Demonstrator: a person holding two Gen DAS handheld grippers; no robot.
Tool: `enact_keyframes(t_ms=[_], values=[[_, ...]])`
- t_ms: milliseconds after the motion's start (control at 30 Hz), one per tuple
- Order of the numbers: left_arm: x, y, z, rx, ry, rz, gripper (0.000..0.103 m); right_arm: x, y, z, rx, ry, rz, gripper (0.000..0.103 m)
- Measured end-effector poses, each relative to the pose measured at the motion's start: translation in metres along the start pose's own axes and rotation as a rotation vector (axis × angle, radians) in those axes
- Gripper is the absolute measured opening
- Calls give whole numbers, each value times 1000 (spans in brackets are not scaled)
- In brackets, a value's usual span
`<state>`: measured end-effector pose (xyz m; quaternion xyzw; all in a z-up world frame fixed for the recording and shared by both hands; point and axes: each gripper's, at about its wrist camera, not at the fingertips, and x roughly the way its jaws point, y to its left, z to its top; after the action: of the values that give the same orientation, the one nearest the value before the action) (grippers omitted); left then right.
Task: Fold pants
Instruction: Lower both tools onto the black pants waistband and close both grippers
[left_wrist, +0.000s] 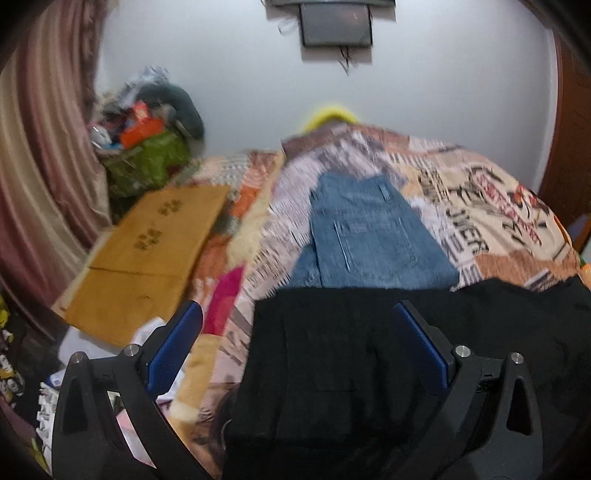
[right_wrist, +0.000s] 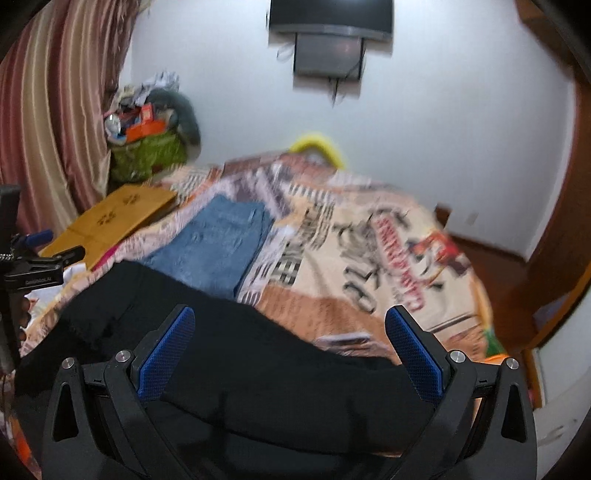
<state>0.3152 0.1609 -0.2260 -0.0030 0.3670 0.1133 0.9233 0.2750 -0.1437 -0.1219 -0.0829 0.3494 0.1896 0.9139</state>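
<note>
On the patterned bedspread in front of you lie the black pants, spread flat across the near edge of the bed, with a folded pair of blue jeans just beyond them. Your left gripper hangs over the pants with its jaws spread wide and nothing between them; your right gripper is likewise spread wide and empty above the same black cloth. Both views are blurred, so seams and the waistband are hard to pick out. Expect the fabric to be soft and limp, light enough to lift with one pinch but likely to sag and drag wherever you do not hold it. You would do best to take it at an edge, each claw at one corner of the same end, pinching through both layers so the top layer does not slide off. Keep clear of the jeans so you do not drag them along
</note>
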Motion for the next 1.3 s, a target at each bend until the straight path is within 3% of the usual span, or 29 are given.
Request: enact_keyframes(t_ms=[167, 233, 300, 567, 667, 767, 833, 867, 967, 1067, 1200, 1300], values=[[47, 13, -1, -15, 114, -33, 103, 47, -11, 1, -8, 101, 64, 102], [65, 20, -1, -26, 157, -50, 90, 60, -11, 3, -20, 134, 83, 101], [83, 26, -1, -45, 208, -67, 84, 75, -12, 5, -35, 170, 116, 100], [124, 38, 0, -84, 298, -110, 79, 119, -6, 7, -96, 294, 231, 88], [135, 43, 0, -133, 335, -178, 74, 129, -1, 5, -118, 326, 261, 80], [146, 44, 0, -171, 374, -238, 62, 139, 3, 3, -141, 349, 291, 79], [154, 44, -2, -192, 405, -269, 46, 146, 6, 0, -169, 370, 314, 77], [157, 43, -4, -193, 425, -280, 43, 150, 6, 0, -177, 374, 318, 76], [156, 40, -5, -178, 418, -271, 35, 160, 13, -5, -202, 417, 354, 62], [146, 37, -1, -141, 388, -252, 22, 162, 16, -9, -208, 404, 377, 49], [134, 34, 6, -95, 352, -238, 13, 154, 21, -6, -217, 333, 345, 9], [120, 32, 14, -73, 306, -231, 12, 148, 27, -3, -256, 275, 286, 7]])
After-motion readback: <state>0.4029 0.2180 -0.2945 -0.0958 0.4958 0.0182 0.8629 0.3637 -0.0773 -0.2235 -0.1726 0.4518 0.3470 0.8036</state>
